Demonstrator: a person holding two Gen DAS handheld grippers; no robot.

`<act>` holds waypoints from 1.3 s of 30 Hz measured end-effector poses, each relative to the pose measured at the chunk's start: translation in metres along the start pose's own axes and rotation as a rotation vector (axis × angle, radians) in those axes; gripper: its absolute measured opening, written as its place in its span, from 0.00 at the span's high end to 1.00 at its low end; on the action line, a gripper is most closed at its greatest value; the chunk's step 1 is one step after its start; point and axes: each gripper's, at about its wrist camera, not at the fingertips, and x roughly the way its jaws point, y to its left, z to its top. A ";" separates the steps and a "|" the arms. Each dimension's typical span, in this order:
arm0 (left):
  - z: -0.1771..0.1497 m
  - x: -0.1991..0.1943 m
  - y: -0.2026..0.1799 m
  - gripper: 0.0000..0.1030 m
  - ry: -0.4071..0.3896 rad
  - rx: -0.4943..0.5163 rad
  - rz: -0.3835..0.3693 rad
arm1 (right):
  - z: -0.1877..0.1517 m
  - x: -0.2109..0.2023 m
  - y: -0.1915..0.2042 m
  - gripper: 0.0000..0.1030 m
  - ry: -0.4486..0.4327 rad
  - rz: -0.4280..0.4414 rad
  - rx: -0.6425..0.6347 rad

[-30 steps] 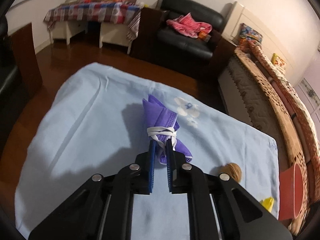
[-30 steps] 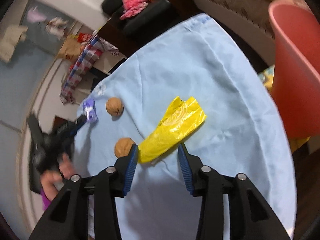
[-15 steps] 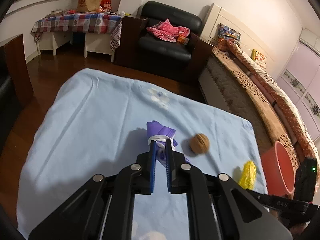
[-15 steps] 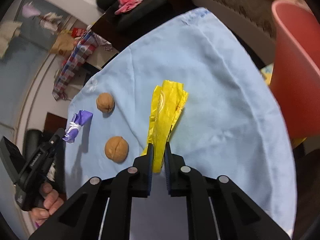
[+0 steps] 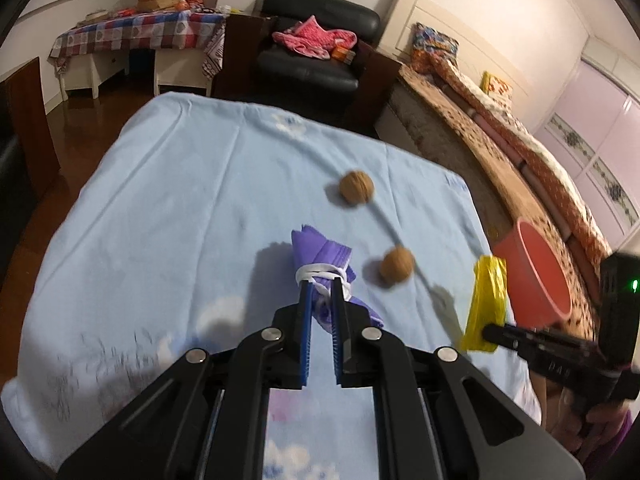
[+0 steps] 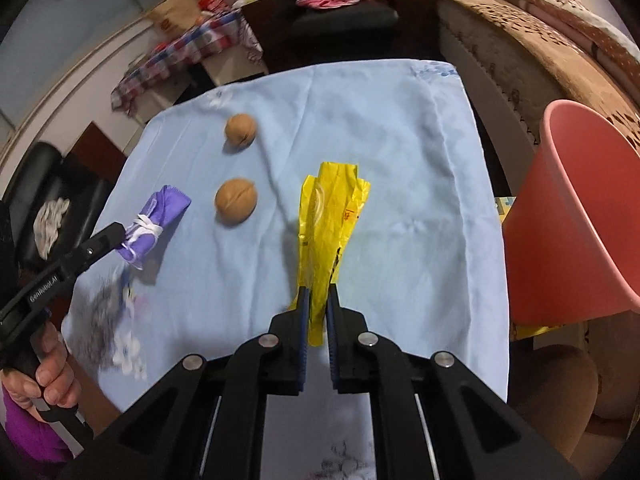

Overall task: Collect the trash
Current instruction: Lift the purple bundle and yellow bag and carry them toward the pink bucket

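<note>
My left gripper is shut on a purple face mask bound with its white straps, held above the blue cloth; it also shows in the right wrist view. My right gripper is shut on a yellow plastic wrapper, lifted off the cloth; the wrapper also shows in the left wrist view. A red-pink bin stands past the table's right edge, also in the left wrist view. Two walnuts lie on the cloth.
The table is covered by a light blue cloth. A sofa bed with patterned covers runs along the right. A black armchair with pink clothes stands behind the table. A side table with a checked cloth is far left.
Both grippers have lifted and swung right toward the bin, each keeping its item. The right gripper closed on the yellow wrapper a second ago and raised it off the cloth.
</note>
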 end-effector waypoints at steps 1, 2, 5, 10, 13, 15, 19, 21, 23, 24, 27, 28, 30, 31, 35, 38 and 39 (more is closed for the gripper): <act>-0.004 -0.001 -0.001 0.92 0.005 0.004 0.001 | -0.003 -0.001 0.000 0.92 0.003 0.002 -0.007; -0.009 -0.002 -0.002 0.92 0.010 0.008 0.005 | -0.006 -0.003 0.000 0.92 0.007 0.002 -0.015; -0.024 -0.004 -0.004 0.92 0.030 0.009 0.014 | -0.014 -0.006 0.002 0.92 0.021 -0.005 -0.046; -0.040 -0.011 -0.007 0.92 0.048 0.026 0.020 | -0.025 -0.011 0.008 0.91 0.035 -0.045 -0.130; -0.047 -0.018 -0.007 0.92 0.048 0.035 0.030 | -0.031 -0.015 0.009 0.90 0.047 -0.068 -0.181; -0.050 -0.021 -0.005 0.92 0.051 0.030 0.035 | -0.035 -0.016 0.010 0.90 0.054 -0.081 -0.209; -0.051 -0.020 -0.001 0.92 0.063 0.003 0.046 | -0.039 -0.011 0.005 0.89 0.074 -0.080 -0.212; -0.051 -0.016 0.001 0.87 0.083 -0.012 0.053 | -0.039 -0.010 0.004 0.87 0.072 -0.073 -0.207; -0.052 -0.013 0.001 0.76 0.100 -0.016 0.060 | -0.039 -0.011 0.002 0.82 0.069 -0.062 -0.200; -0.052 -0.013 0.001 0.69 0.101 -0.016 0.062 | -0.039 -0.012 0.001 0.76 0.066 -0.058 -0.194; -0.052 -0.013 -0.001 0.66 0.096 -0.014 0.066 | -0.039 -0.012 -0.003 0.66 0.055 -0.044 -0.170; -0.052 -0.013 -0.001 0.66 0.095 -0.013 0.070 | -0.039 -0.012 -0.003 0.65 0.053 -0.040 -0.163; -0.052 -0.011 -0.002 0.65 0.101 -0.011 0.075 | -0.039 -0.013 -0.005 0.63 0.050 -0.026 -0.153; -0.052 -0.009 -0.003 0.65 0.104 -0.009 0.077 | -0.039 -0.013 -0.006 0.61 0.046 -0.023 -0.149; -0.053 -0.003 -0.008 0.65 0.117 0.004 0.082 | -0.040 -0.015 -0.007 0.61 0.036 -0.009 -0.139; -0.053 0.000 -0.013 0.65 0.117 0.015 0.088 | -0.042 -0.014 -0.009 0.61 0.035 -0.002 -0.136; -0.053 0.002 -0.014 0.65 0.121 0.019 0.092 | -0.043 -0.015 -0.009 0.61 0.034 -0.001 -0.135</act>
